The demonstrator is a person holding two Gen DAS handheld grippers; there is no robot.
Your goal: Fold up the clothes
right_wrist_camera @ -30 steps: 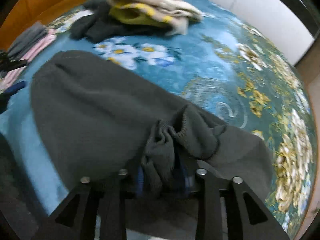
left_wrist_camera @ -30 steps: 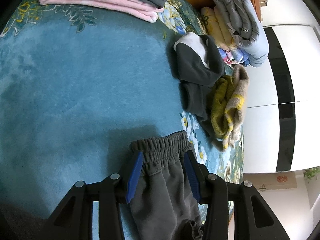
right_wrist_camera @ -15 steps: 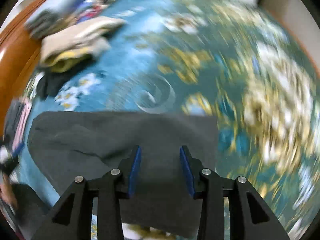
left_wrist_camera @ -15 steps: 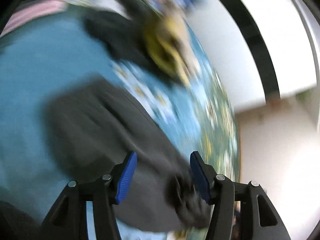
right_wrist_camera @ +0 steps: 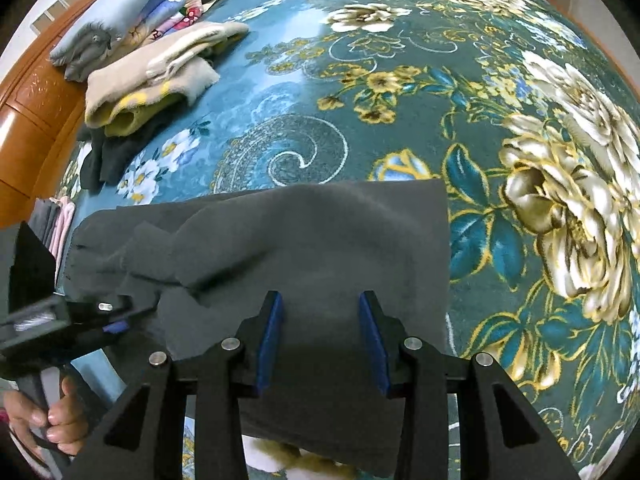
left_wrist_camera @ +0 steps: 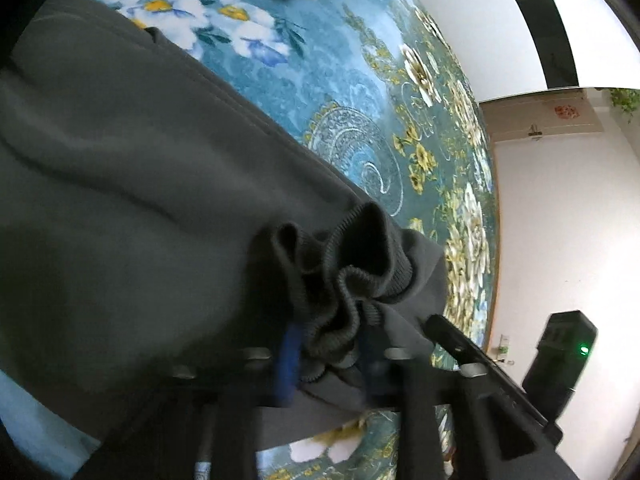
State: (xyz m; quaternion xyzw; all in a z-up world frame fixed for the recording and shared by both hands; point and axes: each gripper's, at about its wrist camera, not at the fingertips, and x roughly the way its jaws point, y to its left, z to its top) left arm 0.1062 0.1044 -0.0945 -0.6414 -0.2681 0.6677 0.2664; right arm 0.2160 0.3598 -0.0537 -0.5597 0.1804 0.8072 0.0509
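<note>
- I see dark grey trousers [right_wrist_camera: 320,240] lying folded on a teal flowered bedspread [right_wrist_camera: 520,140], near the front edge of the bed.
- My left gripper [left_wrist_camera: 332,354] is clamped on the bunched ribbed cuffs [left_wrist_camera: 352,272] of the trousers; its 2 blue pads are pressed into the cloth from both sides.
- My right gripper [right_wrist_camera: 322,340] hangs over the folded trousers with its 2 blue pads well apart and nothing between them.
- From the right wrist view, the left gripper [right_wrist_camera: 112,316] reaches in at the left edge of the trousers, with a hand [right_wrist_camera: 52,420] on its handle.
- A pile of beige and yellow knitwear [right_wrist_camera: 160,72] sits well apart toward the wooden headboard [right_wrist_camera: 32,100], beside rolled blue bedding [right_wrist_camera: 128,8].
</note>
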